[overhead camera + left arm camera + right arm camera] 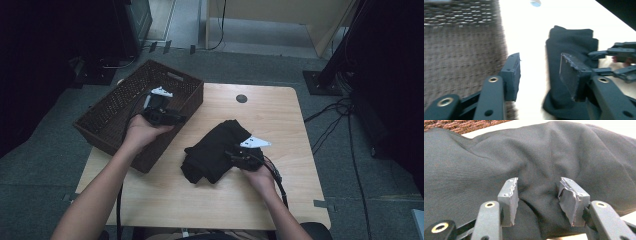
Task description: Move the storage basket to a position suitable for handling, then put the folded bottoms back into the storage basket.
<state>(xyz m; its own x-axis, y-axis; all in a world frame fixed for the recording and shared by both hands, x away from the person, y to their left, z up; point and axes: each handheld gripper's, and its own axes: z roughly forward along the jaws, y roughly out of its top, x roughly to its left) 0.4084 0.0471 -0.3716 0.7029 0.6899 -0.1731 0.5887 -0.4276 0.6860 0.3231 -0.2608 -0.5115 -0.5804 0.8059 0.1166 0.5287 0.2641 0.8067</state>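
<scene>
A black cloth [212, 147] lies bunched in the middle of the wooden table [272, 115]. My right gripper [233, 156] sits at the cloth's right side. In the right gripper view its jaws [537, 187] pinch a raised fold of the black cloth [549, 150]. My left gripper [174, 120] hangs over the near corner of the wicker basket [125, 85], apart from the cloth. In the left gripper view its jaws [539, 65] stand open with nothing between them, and the black cloth [571, 42] lies beyond on the table.
The dark wicker basket [461, 50] stands at the table's left, overhanging its edge; its rim [461, 125] shows behind the cloth. A small round hole [241, 98] sits near the table's far edge. Cables trail on the floor at the right.
</scene>
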